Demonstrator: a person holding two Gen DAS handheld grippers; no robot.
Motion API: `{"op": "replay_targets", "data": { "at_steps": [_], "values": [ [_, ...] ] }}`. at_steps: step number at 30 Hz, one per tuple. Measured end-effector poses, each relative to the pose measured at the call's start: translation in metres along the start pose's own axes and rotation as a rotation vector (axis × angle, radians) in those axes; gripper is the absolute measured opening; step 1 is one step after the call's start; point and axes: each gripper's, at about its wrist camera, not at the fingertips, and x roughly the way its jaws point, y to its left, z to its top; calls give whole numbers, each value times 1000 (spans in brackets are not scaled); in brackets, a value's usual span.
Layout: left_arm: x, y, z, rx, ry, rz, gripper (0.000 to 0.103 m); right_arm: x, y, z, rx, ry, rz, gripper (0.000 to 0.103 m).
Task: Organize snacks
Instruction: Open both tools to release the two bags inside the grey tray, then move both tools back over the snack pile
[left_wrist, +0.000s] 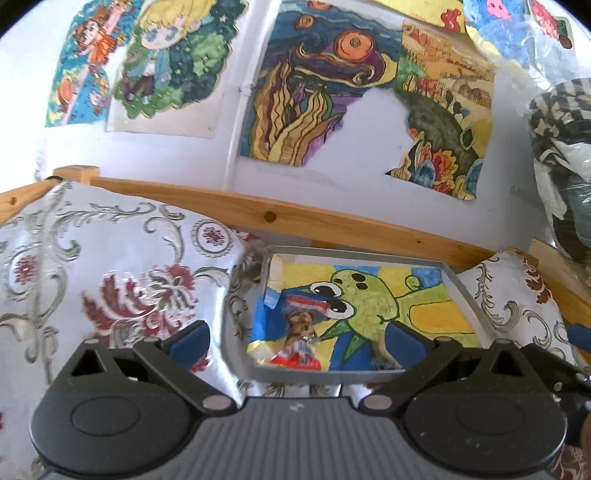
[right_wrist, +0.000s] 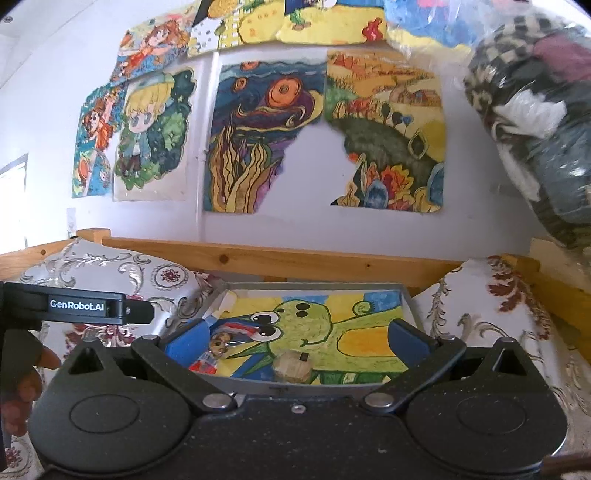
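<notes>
Snack packet (left_wrist: 299, 341) was red/white w/ a brown animal pic, lying in the near-left corner of the grey tray (left_wrist: 463, 291); tray floor was lined w/ a green cartoon drawing. A 2nd snack, a pale round biscuit-like piece (right_wrist: 291, 366), sat by the tray's near edge, centre. Packet text was too blurred to read; in right wrist view its lower part was cut off by the tray wall. Count: 2 snacks, 1 tray. Left gripper (left_wrist: 295, 339) was spread wide, empty. Right gripper (right_wrist: 295, 338) was spread wide too, holding nothing.
</notes>
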Motion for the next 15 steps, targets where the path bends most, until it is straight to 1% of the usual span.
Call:
{"op": "replay_targets", "data": {
  "at_steps": [8,15],
  "values": [
    [-53,11,-27,26,-41,23,103,-52,14,-22,-13,-11,-34,102],
    [-86,22,-57,35,-32,27,103,-88,30,-48,-27,6,-32,102]
  ]
}}
